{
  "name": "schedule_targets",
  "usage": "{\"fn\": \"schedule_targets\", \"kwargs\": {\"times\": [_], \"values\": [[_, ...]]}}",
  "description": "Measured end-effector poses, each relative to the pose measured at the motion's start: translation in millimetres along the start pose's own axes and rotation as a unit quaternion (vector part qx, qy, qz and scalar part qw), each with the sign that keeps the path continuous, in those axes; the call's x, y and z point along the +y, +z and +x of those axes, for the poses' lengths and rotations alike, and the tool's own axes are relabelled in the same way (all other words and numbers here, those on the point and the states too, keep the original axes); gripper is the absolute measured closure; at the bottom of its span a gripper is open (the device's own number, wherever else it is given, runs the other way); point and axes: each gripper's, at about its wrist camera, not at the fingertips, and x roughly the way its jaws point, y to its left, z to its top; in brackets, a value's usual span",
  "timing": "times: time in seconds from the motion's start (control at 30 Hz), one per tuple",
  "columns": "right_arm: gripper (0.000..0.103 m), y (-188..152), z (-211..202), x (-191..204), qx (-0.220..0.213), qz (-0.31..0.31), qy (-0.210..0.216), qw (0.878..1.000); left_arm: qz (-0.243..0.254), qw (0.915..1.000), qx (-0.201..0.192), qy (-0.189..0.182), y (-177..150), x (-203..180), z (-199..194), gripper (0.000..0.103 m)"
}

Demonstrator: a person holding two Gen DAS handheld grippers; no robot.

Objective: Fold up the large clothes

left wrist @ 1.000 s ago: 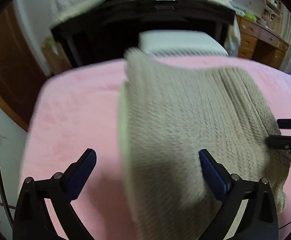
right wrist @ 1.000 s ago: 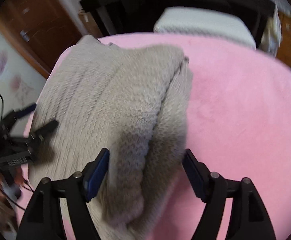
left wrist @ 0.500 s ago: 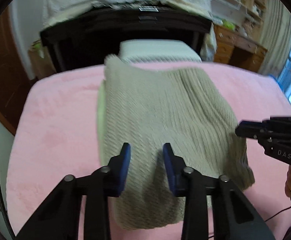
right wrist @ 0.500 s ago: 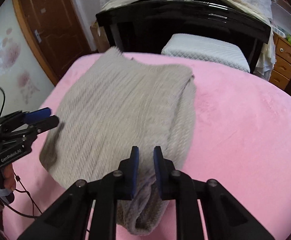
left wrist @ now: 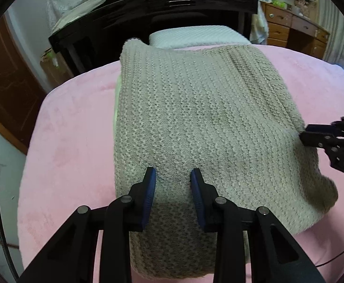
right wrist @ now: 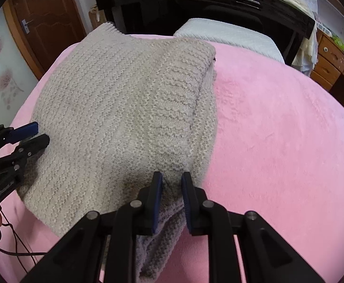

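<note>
Both grippers have a bite on the near hem of the beige knit sweater (left wrist: 202,118): my left gripper (left wrist: 173,176) is pinched narrow on a ridge of knit at its left corner, my right gripper (right wrist: 171,179) narrower yet on bunched fabric at its right edge. That sweater lies partly folded on the pink blanket (right wrist: 278,129), its far end toward the black headboard (left wrist: 160,7). I judge I'm starting a lengthwise fold, so next I should lift both corners evenly and carry them toward the headboard end.
</note>
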Motion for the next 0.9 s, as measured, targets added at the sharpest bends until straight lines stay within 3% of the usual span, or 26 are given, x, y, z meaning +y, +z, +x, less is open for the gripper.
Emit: {"fn": "schedule_targets", "kwargs": {"times": [0.1, 0.27, 0.33, 0.43, 0.5, 0.73, 0.9], "values": [[0.087, -3, -31, -7, -0.008, 0.01, 0.017, 1.0, -0.034, 0.9994, -0.011, 0.001, -1, 2, -24, 0.074], [0.087, -22, -100, -31, -0.031, 0.029, 0.032, 0.999, -0.086, 0.9932, -0.073, 0.029, -7, 14, -104, 0.072], [0.087, -37, -132, -44, -0.042, 0.037, 0.041, 0.998, -0.098, 0.9902, -0.096, 0.027, -14, 13, -146, 0.066], [0.087, -68, -178, -65, -0.052, 0.051, 0.064, 0.995, -0.098, 0.987, -0.124, 0.029, -27, 1, -201, 0.047], [0.087, -92, -204, -78, -0.057, 0.048, 0.063, 0.995, -0.096, 0.9855, -0.138, 0.026, -38, -13, -236, 0.036], [0.085, -192, -283, -129, -0.067, 0.064, 0.066, 0.993, -0.096, 0.984, -0.148, -0.024, -100, -97, -342, 0.022], [0.084, -268, -336, -152, -0.075, 0.075, 0.073, 0.992, -0.072, 0.9867, -0.145, -0.011, -154, -168, -394, 0.011]]}}
